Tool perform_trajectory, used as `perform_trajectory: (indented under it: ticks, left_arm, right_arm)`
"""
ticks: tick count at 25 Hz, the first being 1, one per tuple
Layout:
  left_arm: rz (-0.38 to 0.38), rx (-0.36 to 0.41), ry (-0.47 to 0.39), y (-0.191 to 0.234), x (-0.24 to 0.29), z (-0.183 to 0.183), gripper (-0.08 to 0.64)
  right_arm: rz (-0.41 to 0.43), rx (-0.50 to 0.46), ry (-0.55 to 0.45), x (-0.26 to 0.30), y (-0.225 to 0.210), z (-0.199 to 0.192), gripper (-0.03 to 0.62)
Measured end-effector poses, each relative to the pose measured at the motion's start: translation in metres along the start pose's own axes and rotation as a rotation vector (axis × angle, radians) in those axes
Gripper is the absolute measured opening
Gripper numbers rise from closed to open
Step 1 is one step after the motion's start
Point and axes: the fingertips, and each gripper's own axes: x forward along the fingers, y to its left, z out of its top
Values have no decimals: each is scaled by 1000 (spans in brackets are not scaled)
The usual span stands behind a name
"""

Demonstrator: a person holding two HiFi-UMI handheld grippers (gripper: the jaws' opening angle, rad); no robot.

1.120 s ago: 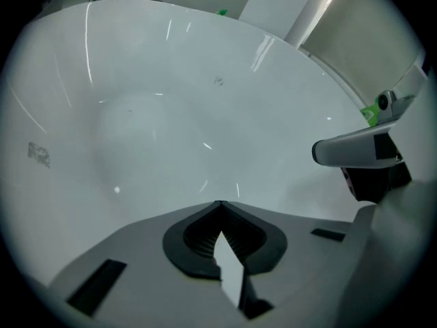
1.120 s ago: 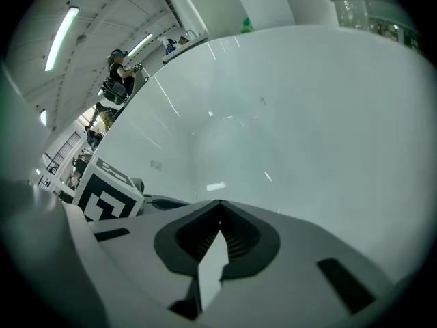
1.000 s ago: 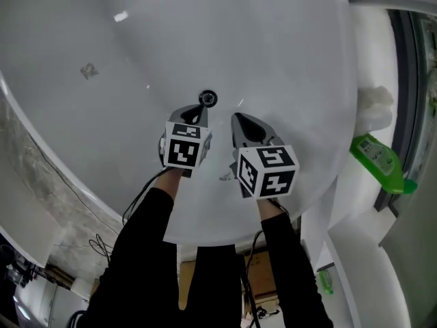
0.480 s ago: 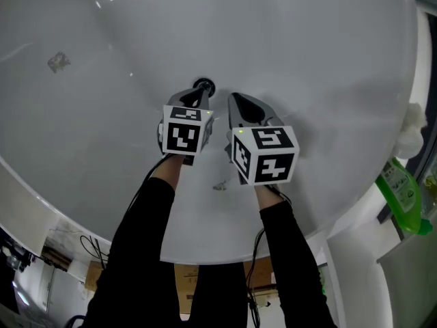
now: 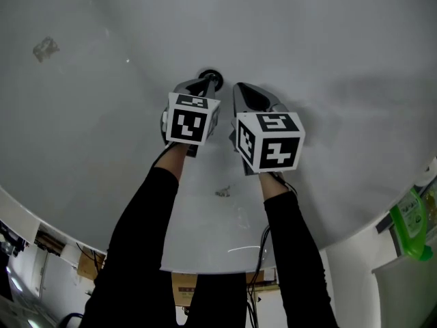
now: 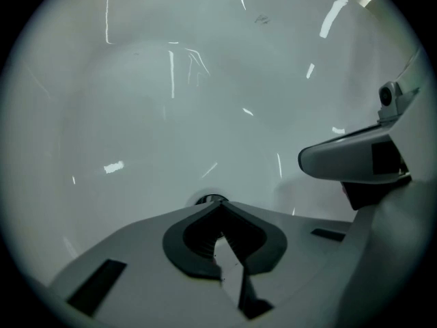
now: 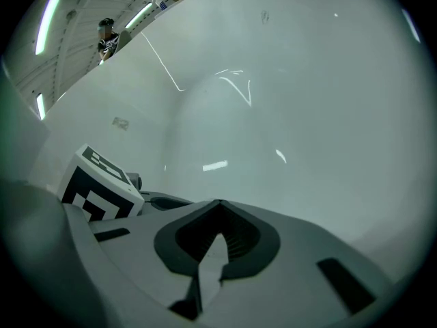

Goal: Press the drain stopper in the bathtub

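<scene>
Head view: two claws reach down into a white bathtub [image 5: 328, 39]. The left claw [image 5: 205, 87] is clenched and empty, and the dark round drain stopper [image 5: 212, 76] sits right at its tip. The right claw [image 5: 240, 91], also clenched and empty, hangs just beside the left claw.

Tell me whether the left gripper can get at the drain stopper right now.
Probably yes. The left gripper, fingers shut, points at the drain stopper just past its tip; nothing lies between, and the right gripper sits aside.
</scene>
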Motion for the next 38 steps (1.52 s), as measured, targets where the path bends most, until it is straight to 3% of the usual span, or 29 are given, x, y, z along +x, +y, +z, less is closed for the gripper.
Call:
perform_trajectory:
  ticks: [15, 24, 38]
  left_arm:
    - [4, -28, 65, 9, 35, -19, 5]
    - [47, 50, 117, 7, 41, -22, 5]
    - [70, 110, 165, 7, 45, -22, 5]
  right_arm:
    - [-1, -13, 57, 18, -11, -24, 3]
    - [4, 1, 62, 20, -10, -28, 3]
    - [0, 16, 61, 24, -17, -24, 3]
